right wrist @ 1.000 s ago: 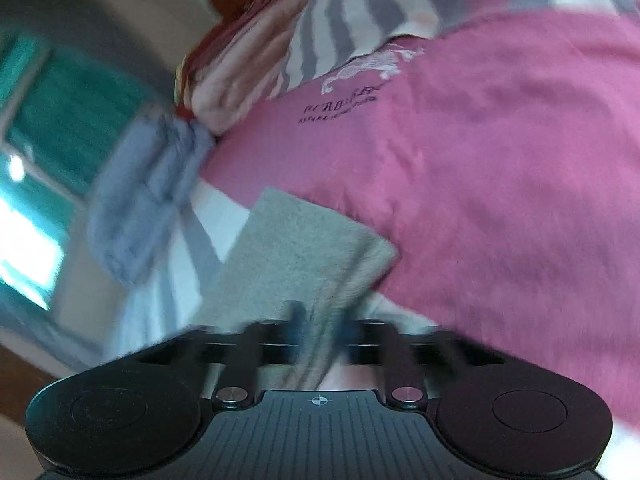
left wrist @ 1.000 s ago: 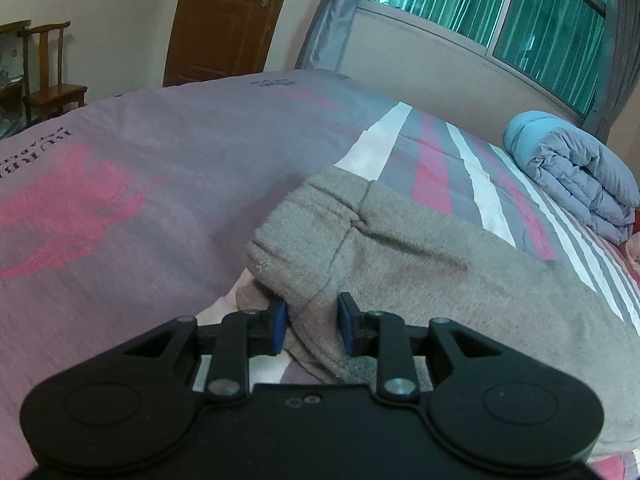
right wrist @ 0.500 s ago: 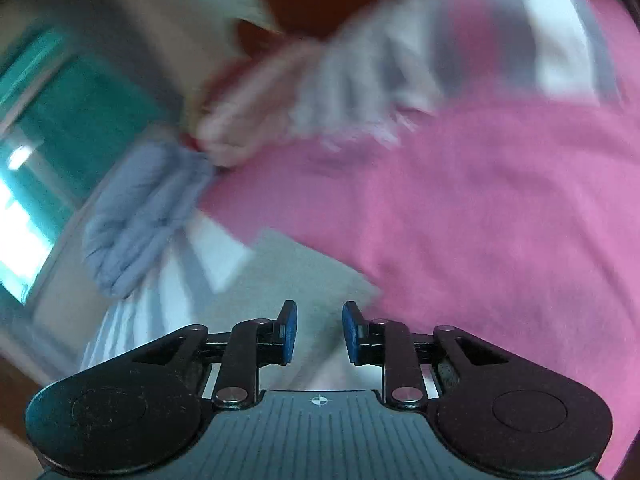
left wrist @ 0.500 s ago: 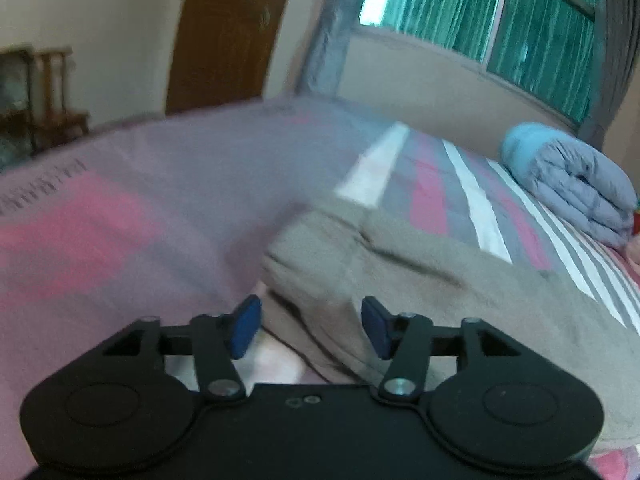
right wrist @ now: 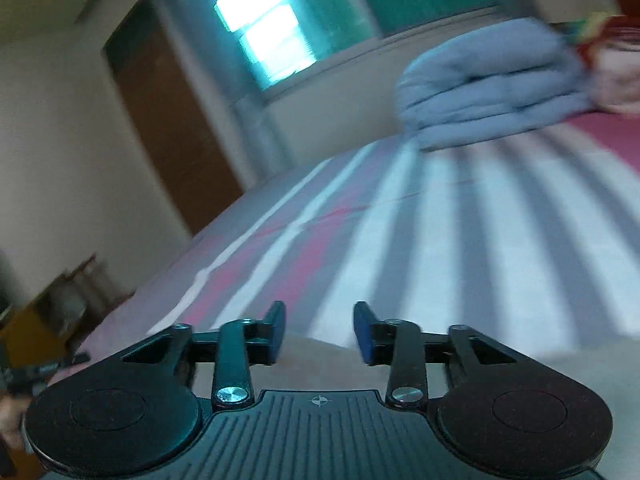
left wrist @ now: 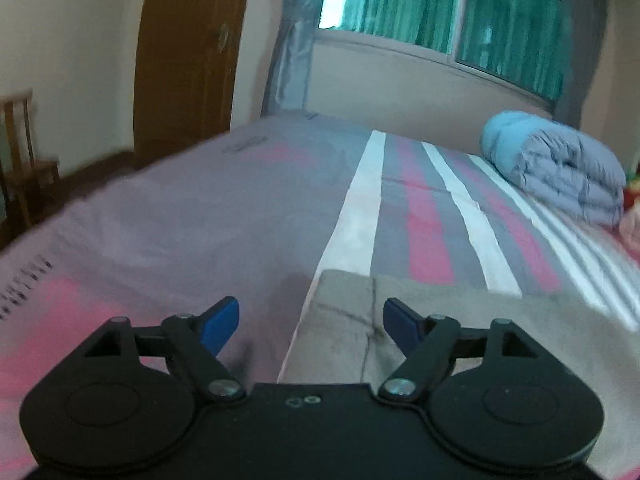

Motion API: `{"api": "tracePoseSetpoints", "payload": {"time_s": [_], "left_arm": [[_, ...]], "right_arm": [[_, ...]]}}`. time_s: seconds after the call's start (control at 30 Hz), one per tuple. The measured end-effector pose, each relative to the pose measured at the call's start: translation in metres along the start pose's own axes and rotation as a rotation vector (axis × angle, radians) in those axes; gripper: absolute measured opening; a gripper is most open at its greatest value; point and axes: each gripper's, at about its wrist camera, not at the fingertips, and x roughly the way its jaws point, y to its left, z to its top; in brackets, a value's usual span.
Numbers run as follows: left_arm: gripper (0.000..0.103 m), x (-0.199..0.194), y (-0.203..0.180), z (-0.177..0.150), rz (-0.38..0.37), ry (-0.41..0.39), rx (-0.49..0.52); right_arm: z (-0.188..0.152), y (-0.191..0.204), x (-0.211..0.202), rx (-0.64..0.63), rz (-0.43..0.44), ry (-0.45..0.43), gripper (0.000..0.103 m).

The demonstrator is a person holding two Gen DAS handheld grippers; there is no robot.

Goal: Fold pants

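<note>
The grey pants (left wrist: 460,336) lie folded flat on the bed (left wrist: 224,216), on its striped spread, and everything else is placed here from them. In the left wrist view their near corner and a stitched seam sit directly ahead of the left claw (left wrist: 311,322). That claw stands wide, with nothing between its blue pads (left wrist: 220,322); the left pad hangs over bare pink-grey spread just beside the pants' left edge, while the right pad hangs over the grey cloth itself. Whether either pad touches the fabric cannot be told.

Beyond the pants the white, red and grey stripes run away toward the wall under the window (left wrist: 460,12). A folded blue-grey quilt (left wrist: 560,172) rests on the bed well apart from the pants, off to their far right. A brown door (left wrist: 188,60) stands beyond them on the far left, with a wooden chair (left wrist: 20,160) at the left edge of the picture.

The right wrist view is tilted and blurred. The right claw (right wrist: 319,332) is parted to a middling width and holds nothing. A pale grey-beige strip of the pants (right wrist: 320,364) shows just under and behind its pads, with the striped spread ahead and the quilt (right wrist: 488,88) far beyond.
</note>
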Motion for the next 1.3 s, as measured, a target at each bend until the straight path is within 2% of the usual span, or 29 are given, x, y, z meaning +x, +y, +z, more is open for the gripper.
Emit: {"api": "tracePoseSetpoints", "payload": {"time_s": [0.13,0.27,0.3,0.37,0.5,0.53,0.57,0.6,0.63,0.67,0.73,0.8,0.83,0.9,0.93,1.0,1.1,1.13,1.2,1.3], "left_arm": [[0.065,0.034,0.004,0.017,-0.072,0.059,-0.036],[0.05,0.067,0.0,0.022,-0.142,0.15,-0.031],[0.05,0.072,-0.002,0.023,-0.148,0.166,-0.021],[0.042,0.081,-0.003,0.021,-0.173,0.189,-0.022],[0.038,0.092,-0.004,0.017,-0.204,0.217,-0.019],[0.033,0.091,-0.003,0.014,-0.213,0.219,-0.015],[0.022,0.09,-0.005,0.012,-0.223,0.213,-0.004],[0.019,0.087,-0.008,0.01,-0.218,0.189,0.01],[0.016,0.083,-0.015,0.01,-0.174,0.146,0.041],[0.011,0.077,-0.019,0.009,-0.142,0.102,0.06],[0.012,0.074,-0.022,0.01,-0.098,0.05,0.053],[0.012,0.085,-0.022,0.0,-0.09,0.104,0.044],[0.013,0.088,-0.022,-0.005,-0.086,0.112,0.05],[0.018,0.086,-0.02,-0.002,-0.078,0.114,0.037],[0.021,0.082,-0.02,0.002,-0.077,0.113,0.026],[0.023,0.064,-0.022,0.01,-0.044,0.074,0.045],[0.047,0.025,-0.027,0.01,-0.013,-0.007,0.074],[0.059,0.014,-0.027,0.006,-0.009,-0.022,0.068],[0.061,-0.002,-0.034,-0.003,-0.011,-0.026,0.058],[0.061,-0.021,-0.049,-0.024,-0.022,-0.021,0.072]], "right_arm": [[-0.003,0.032,0.083,-0.074,0.053,0.098,0.041],[-0.007,0.05,0.149,-0.125,0.097,0.174,0.041],[-0.007,0.053,0.166,-0.141,0.103,0.208,0.041],[-0.009,0.049,0.183,-0.156,0.117,0.25,0.041],[-0.016,0.052,0.209,-0.206,0.151,0.341,0.041],[-0.017,0.052,0.215,-0.217,0.163,0.365,0.041],[-0.019,0.052,0.219,-0.222,0.179,0.389,0.041],[-0.021,0.052,0.221,-0.234,0.19,0.411,0.031],[-0.022,0.055,0.223,-0.261,0.203,0.426,0.009],[-0.024,0.058,0.224,-0.29,0.206,0.441,0.006],[-0.018,0.063,0.214,-0.296,0.199,0.374,0.006],[-0.013,0.059,0.211,-0.256,0.151,0.32,0.006],[-0.021,0.056,0.219,-0.272,0.111,0.352,0.006],[-0.039,0.054,0.232,-0.287,0.084,0.434,0.006],[-0.036,0.051,0.231,-0.257,0.079,0.419,0.006],[-0.022,0.041,0.215,-0.142,0.058,0.358,0.019],[-0.007,0.026,0.154,-0.102,0.032,0.18,0.023],[-0.005,0.016,0.126,-0.086,0.019,0.13,0.023],[-0.009,-0.003,0.072,-0.088,-0.035,0.047,0.024],[-0.026,-0.035,-0.003,-0.072,-0.144,-0.013,0.024]]}}
